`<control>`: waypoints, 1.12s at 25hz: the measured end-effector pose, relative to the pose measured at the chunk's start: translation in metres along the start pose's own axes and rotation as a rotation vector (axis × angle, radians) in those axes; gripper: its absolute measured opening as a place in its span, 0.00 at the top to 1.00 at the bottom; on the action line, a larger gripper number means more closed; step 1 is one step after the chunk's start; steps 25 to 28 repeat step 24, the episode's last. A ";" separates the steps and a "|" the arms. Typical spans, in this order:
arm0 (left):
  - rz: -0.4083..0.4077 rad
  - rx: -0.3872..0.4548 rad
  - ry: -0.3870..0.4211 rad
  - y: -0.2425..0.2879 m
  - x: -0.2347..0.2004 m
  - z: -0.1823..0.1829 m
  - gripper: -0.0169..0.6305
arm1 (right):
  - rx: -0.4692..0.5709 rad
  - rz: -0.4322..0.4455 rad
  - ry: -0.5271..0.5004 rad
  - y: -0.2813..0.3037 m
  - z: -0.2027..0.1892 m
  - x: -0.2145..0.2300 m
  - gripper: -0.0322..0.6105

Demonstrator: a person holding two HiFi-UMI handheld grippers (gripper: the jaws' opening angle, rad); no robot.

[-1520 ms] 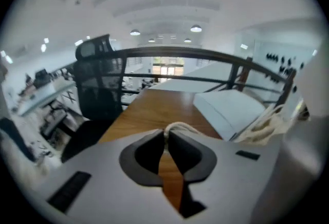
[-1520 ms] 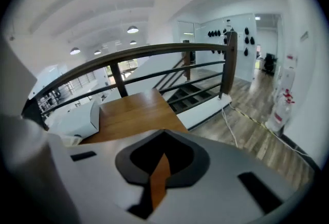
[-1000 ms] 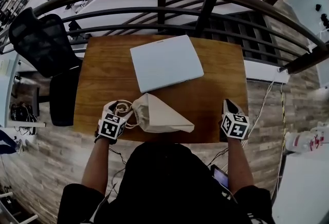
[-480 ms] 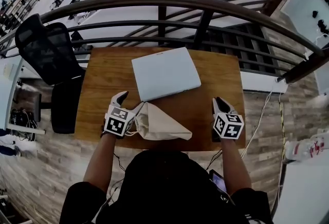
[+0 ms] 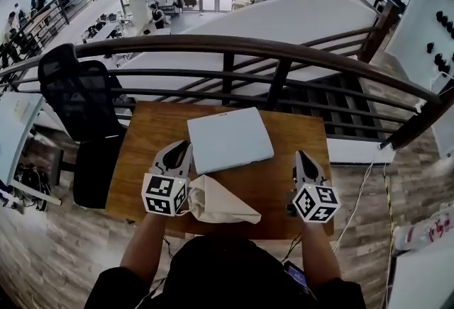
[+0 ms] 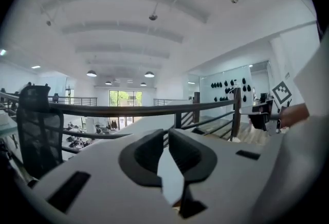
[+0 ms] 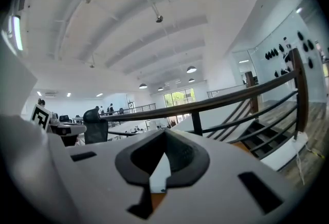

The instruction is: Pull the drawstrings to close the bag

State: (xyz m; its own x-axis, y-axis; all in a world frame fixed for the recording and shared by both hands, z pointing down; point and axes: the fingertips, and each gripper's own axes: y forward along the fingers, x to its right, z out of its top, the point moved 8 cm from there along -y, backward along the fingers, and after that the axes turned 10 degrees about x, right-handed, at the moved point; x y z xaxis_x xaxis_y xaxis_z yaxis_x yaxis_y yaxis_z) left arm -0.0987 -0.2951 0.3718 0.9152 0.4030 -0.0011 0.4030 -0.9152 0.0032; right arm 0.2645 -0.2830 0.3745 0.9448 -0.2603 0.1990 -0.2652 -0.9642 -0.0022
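Near edge of wooden table (image 5: 287, 134): cream drawstring bag (image 5: 221, 203) lying flat, left of centre, neck end hidden behind marker cube of L gripper (image 5: 181, 150), cord not made out. L gripper just left of bag, held above tabletop, pointing to far side; jaws just been closing, now pressed together in L gripper view (image 6: 166, 134), nothing between. R gripper (image 5: 299, 159) well right of bag, by table's right edge, same heading; jaws clenched in R gripper view (image 7: 163, 138), nothing between. Mid-table, just beyond bag, between both grippers: flat white rectangular item (image 5: 229, 139). Far left, off table: black mesh chair (image 5: 74, 91). Beyond far edge: dark railing (image 5: 227, 47).
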 end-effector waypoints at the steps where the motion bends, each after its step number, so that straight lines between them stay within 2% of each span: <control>1: 0.008 0.012 -0.019 -0.003 0.001 0.002 0.91 | 0.015 0.005 0.008 -0.002 0.002 -0.002 0.96; 4: 0.018 0.030 -0.068 -0.010 0.002 0.002 0.91 | 0.034 0.022 0.011 -0.003 0.002 -0.011 0.96; 10: 0.018 0.034 -0.092 -0.020 0.005 -0.004 0.91 | 0.025 0.042 0.004 -0.005 -0.007 -0.020 0.96; 28: 0.022 -0.020 -0.108 -0.041 -0.006 -0.021 0.91 | -0.028 0.033 0.037 -0.019 -0.030 -0.018 0.96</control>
